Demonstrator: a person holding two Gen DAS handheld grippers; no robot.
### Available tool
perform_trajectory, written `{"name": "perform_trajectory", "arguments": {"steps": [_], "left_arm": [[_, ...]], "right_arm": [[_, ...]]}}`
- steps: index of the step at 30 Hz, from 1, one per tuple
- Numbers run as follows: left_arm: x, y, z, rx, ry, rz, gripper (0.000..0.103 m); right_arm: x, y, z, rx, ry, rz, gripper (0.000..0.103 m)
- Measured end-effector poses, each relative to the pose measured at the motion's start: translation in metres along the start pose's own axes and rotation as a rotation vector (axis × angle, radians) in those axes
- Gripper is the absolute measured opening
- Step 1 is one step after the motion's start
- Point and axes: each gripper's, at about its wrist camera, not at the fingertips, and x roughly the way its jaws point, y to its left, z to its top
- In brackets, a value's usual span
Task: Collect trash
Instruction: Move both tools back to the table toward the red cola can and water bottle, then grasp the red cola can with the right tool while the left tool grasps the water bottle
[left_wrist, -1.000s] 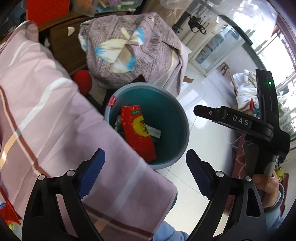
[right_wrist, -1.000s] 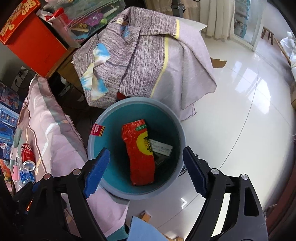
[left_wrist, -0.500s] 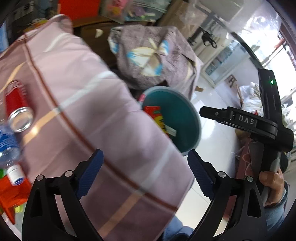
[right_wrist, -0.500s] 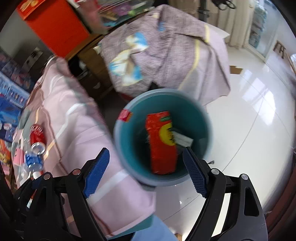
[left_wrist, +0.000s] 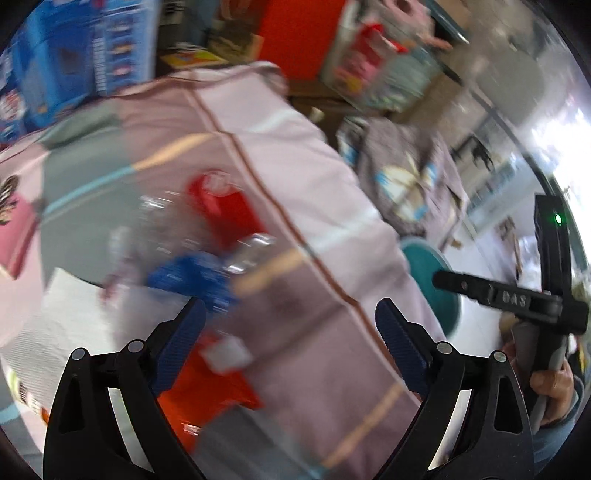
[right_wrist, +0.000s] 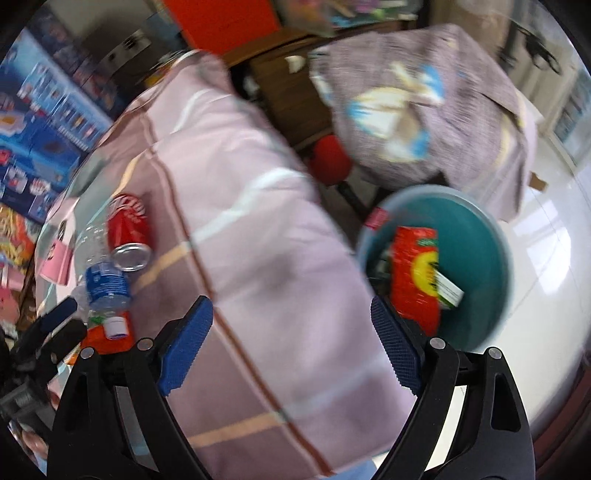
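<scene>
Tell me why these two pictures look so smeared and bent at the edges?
Left wrist view: heavy motion blur smears the red can and water bottle; the window glares white at right. Right wrist view: milder blur, the bin and can readable. Both: fisheye bending, dark corners, only the grippers sharp.

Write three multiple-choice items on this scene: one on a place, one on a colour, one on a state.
1. Where does the red drink can lie?
A. on the pink striped cloth
B. in the bin
C. on the white floor
2. What colour is the inside of the round plastic bin?
A. yellow
B. teal
C. black
3. How does the right hand-held gripper stand?
A. shut on the can
B. shut on a bottle
C. open, holding nothing

Answers: 1 A, the can rests on the cloth beside a clear plastic bottle with a blue label. 2 B, its inner wall shows teal. 3 C, only cloth shows between its blue pads.
</scene>
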Motion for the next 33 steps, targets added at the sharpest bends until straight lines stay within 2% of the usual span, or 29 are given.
{"name": "perform_trajectory", "arguments": {"steps": [3,9,14,18,24,26,28,30,33], "left_arm": [[0.000,0.025,0.009,-0.037,-0.013,0.019,0.093],[0.020,0.047,0.018,-0.037,0.028,0.014,0.093],[0.035,0.062,0.014,-0.042,0.065,-0.011,0.093],[0.033,0.073,0.014,-0.028,0.051,-0.022,0.093],[0.027,0.083,0.014,0.004,0.036,-0.022,0.093],[0.025,0.085,0.014,0.002,0.037,-0.028,0.093],[0.023,0.086,0.014,-0.003,0.041,-0.033,0.093],[0.019,0.087,0.015,-0.011,0.037,-0.029,0.093],[0.012,0.086,0.019,-0.015,0.022,-0.019,0.093]], "right_arm": [[0.009,0.027,0.016,-0.045,0.018,0.026,0.083],[0.032,0.085,0.045,-0.119,0.070,0.057,0.083],[0.056,0.126,0.055,-0.190,0.125,0.085,0.083],[0.075,0.153,0.062,-0.233,0.149,0.084,0.082],[0.100,0.178,0.069,-0.280,0.191,0.111,0.074],[0.110,0.182,0.070,-0.283,0.206,0.118,0.064],[0.121,0.183,0.070,-0.270,0.230,0.137,0.064],[0.127,0.182,0.068,-0.271,0.238,0.146,0.060],[0.115,0.176,0.066,-0.285,0.187,0.130,0.050]]}}
